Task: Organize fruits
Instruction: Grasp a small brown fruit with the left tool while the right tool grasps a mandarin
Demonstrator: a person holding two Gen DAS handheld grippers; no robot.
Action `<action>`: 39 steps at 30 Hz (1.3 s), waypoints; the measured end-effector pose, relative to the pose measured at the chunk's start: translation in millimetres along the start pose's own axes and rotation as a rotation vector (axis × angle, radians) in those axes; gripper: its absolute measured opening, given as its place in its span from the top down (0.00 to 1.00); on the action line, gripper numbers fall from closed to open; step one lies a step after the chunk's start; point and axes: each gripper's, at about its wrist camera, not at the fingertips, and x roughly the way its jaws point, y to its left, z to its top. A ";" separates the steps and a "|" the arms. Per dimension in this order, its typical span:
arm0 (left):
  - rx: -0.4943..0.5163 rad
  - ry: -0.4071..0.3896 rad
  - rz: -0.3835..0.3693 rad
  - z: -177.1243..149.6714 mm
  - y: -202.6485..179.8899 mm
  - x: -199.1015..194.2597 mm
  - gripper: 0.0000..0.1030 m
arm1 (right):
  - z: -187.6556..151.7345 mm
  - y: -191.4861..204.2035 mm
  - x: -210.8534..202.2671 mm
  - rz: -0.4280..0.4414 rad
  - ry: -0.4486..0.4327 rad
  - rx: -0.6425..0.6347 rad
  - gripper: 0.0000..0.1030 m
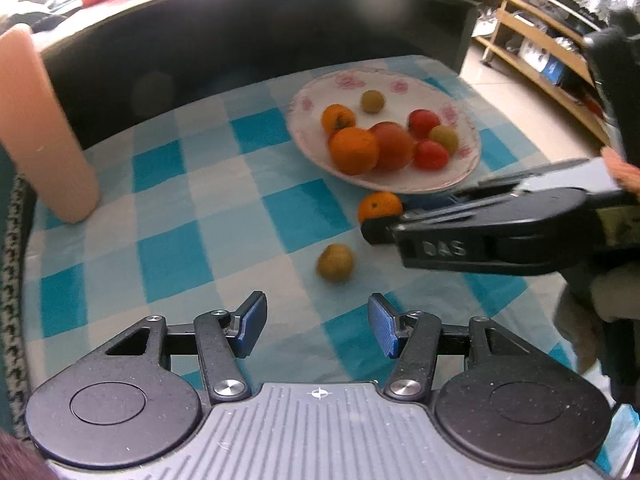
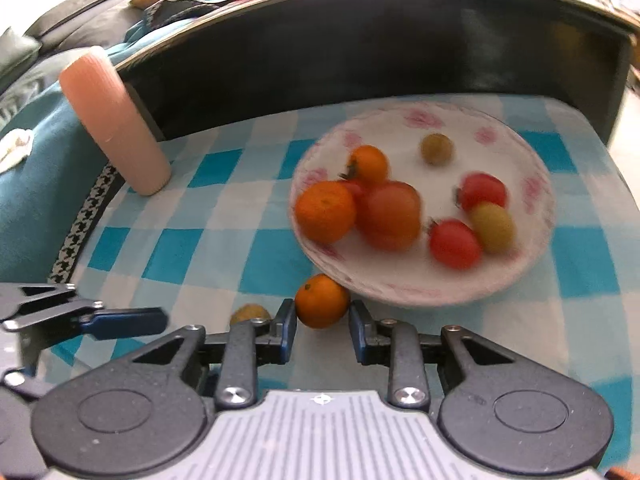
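A white flowered plate (image 1: 460, 176) (image 2: 520, 268) on the blue checked cloth holds several fruits: oranges, red tomatoes and small green ones. A small orange (image 1: 379, 207) (image 2: 322, 300) lies on the cloth against the plate's near rim. My right gripper (image 2: 323, 307) is open, one finger on each side of this orange; in the left wrist view the right gripper (image 1: 370, 227) comes in from the right. A green-yellow fruit (image 1: 335, 262) (image 2: 250, 314) lies on the cloth just ahead of my open, empty left gripper (image 1: 318, 322).
A pink ribbed cylinder (image 1: 44, 128) (image 2: 116, 120) stands at the cloth's left edge. A dark cabinet wall (image 1: 240, 40) closes off the back of the table. Wooden shelves (image 1: 540, 48) stand beyond the table's right edge.
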 end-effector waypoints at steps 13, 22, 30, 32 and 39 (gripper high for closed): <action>-0.024 -0.013 -0.043 6.1 -7.9 31.2 0.56 | -25.4 -21.6 -44.2 -0.040 0.059 0.063 0.59; 0.019 -0.018 0.035 6.8 -19.6 33.5 0.66 | -30.8 -29.4 -48.4 -0.038 0.085 0.043 0.59; 0.029 0.008 0.059 -7.8 -34.2 20.3 0.67 | -37.1 -28.4 -44.9 -0.026 0.117 -0.012 0.59; 0.037 0.010 0.061 -15.8 -42.4 14.8 0.67 | -43.3 -24.8 -46.1 -0.024 0.122 -0.038 0.59; 0.030 0.015 0.044 -36.8 -60.3 1.3 0.67 | -64.0 -17.6 -59.5 -0.037 0.126 -0.100 0.59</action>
